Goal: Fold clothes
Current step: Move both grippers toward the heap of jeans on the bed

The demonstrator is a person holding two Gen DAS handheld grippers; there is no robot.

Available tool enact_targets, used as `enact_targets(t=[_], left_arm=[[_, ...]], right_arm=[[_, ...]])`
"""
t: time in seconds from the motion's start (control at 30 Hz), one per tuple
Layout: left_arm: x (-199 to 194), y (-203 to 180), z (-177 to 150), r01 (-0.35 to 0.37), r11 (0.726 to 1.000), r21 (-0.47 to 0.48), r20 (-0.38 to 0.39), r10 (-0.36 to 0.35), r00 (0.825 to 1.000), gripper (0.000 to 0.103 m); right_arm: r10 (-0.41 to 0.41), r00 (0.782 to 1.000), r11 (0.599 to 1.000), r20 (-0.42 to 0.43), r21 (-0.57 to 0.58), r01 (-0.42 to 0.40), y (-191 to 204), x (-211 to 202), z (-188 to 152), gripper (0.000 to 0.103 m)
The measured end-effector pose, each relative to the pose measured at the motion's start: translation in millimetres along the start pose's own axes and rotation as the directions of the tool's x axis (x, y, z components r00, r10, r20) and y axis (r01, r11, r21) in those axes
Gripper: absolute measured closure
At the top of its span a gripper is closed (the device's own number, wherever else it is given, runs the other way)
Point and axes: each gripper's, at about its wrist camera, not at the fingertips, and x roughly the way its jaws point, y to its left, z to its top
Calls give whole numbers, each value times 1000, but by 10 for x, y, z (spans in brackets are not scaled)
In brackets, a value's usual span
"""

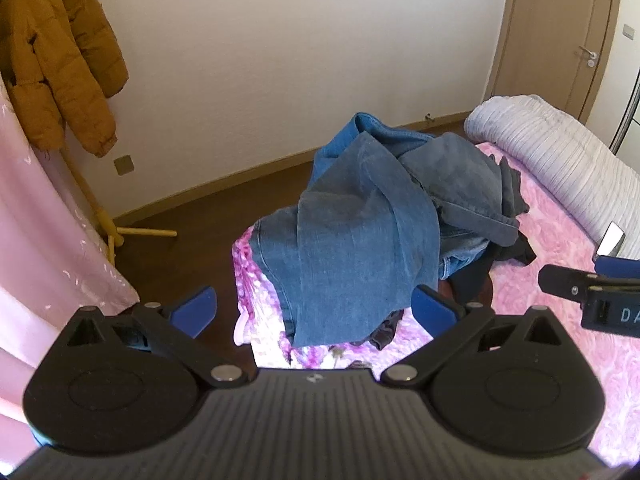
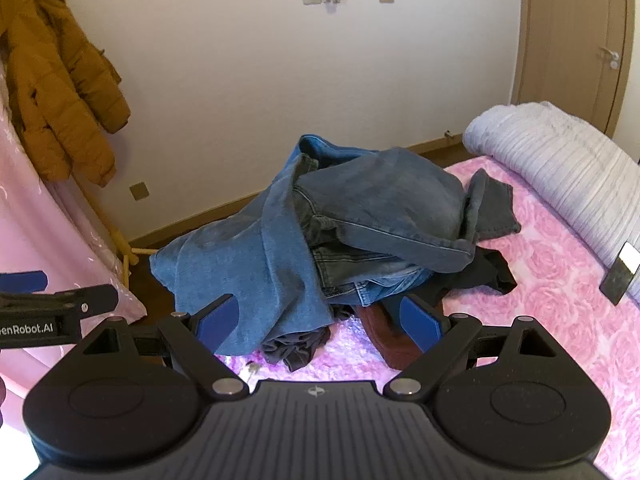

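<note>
Two grippers spread wide above one heap of clothes on a pink bed.

Left gripper is released, both blue pads apart with nothing between them but air, and right gripper hangs just as wide and empty beside it. Below them sits the pile of clothes at the bed's near corner: at least two pairs of blue jeans on top, a grey pair poking out behind, something black and a maroon piece underneath. The rose-patterned pink bedspread carries one rolled grey quilt and one phone. One mustard coat hangs left on a wooden stand; cream wall, brown door, dark floor.
</note>
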Motion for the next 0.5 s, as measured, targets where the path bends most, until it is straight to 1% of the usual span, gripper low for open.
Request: enact_targets(t=[0.1,0.2,0.3,0.43,0.5], left_arm=[[-4,-12,0,-1,1000,-15,0,1,1000,1],[-1,-21,-88,-8,1000,-27,14,8,1000,1],[-53,-1,-180,1,999,-39,28,0,1000,1],[-96,-32,-55,-8,999,-35,14,9,1000,1],[-109,-46,-61,-14,999,-29,19,14,1000,1]], right_arm=[[3,1000,1000,-9,-1,-3,34,21,-13,13],[43,998,998,-36,41,-41,-68,137,-24,13],[66,998,997,-9,45,-65,-192,134,-79,13],[52,999,998,-4,39,-52,-172,117,-53,13],[56,998,998,0,43,-56,-196,113,-35,13]])
